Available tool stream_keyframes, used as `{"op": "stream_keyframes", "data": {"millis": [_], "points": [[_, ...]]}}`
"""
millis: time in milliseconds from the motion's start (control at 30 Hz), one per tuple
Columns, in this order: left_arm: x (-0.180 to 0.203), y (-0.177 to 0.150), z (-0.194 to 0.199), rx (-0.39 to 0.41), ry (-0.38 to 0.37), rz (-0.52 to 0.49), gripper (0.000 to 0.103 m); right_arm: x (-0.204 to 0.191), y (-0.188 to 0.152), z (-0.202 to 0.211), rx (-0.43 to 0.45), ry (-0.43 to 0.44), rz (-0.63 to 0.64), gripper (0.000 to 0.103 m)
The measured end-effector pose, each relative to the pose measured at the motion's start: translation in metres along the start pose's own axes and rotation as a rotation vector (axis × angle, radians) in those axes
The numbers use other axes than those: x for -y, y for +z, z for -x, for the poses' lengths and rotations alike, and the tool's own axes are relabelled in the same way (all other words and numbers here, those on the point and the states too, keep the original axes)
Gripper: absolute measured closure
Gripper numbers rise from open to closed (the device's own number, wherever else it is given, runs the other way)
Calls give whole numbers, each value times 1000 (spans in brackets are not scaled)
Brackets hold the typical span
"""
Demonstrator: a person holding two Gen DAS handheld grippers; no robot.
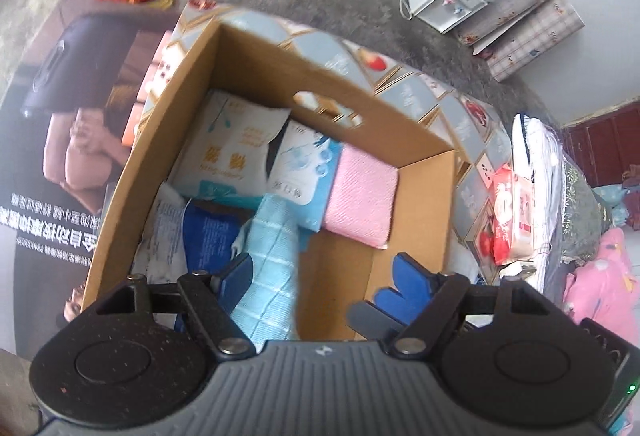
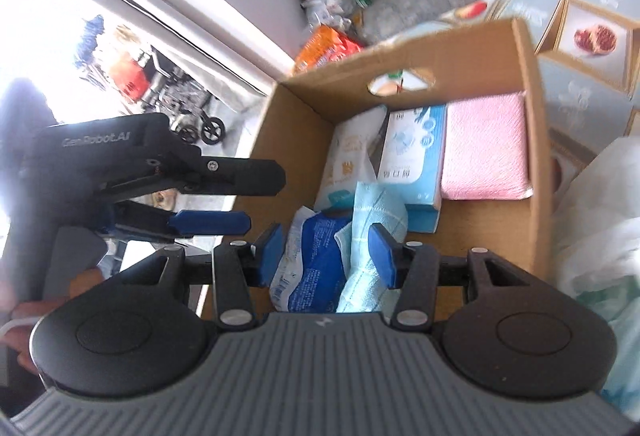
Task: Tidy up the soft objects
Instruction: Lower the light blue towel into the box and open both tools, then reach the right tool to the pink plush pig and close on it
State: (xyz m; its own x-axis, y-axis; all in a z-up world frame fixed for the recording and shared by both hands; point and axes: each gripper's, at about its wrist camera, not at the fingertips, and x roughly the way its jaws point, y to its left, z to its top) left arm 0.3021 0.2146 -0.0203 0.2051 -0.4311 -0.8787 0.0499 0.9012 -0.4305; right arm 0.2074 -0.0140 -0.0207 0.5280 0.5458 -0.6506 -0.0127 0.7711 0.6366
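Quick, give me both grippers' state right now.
Left gripper: open, holding nothing; the light blue cloth lies beside its left finger.
Right gripper: jaws apart, nothing clamped; the cloth and a blue packet lie below.

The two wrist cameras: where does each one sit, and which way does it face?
Left wrist: on the left tool, looking down into the brown cardboard box; only its own open fingers show.
Right wrist: on the right tool, facing the box's handle wall; the left tool shows.
Shared: folded pink cloth, light blue checked cloth.
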Motion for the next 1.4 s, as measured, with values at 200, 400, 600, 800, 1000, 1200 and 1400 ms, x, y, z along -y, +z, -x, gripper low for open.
{"op": "stream_keyframes", "data": {"millis": [200, 400, 600, 800, 1000, 1200, 1400], "points": [[40, -12, 10, 61, 61, -72, 25, 19, -2, 52, 37, 29, -10, 56], [81, -30, 11, 68, 56, -109, 25, 42, -6, 109, 74, 59, -26, 56], [135, -54, 4, 67, 31, -153, 25, 70, -12, 170, 98, 61, -37, 56], [201, -82, -20, 34, -5, -232, 25, 117, -24, 235, 127, -4, -76, 56], [264, -117, -59, -13, -48, -308, 25, 181, -43, 297, 178, -116, -173, 43], [312, -151, -112, -86, -50, -400, 25, 242, -68, 340, 212, -257, -269, 32], [348, -185, -164, -160, -26, -528, 25, 294, -78, 351, 210, -341, -320, 31]]}}
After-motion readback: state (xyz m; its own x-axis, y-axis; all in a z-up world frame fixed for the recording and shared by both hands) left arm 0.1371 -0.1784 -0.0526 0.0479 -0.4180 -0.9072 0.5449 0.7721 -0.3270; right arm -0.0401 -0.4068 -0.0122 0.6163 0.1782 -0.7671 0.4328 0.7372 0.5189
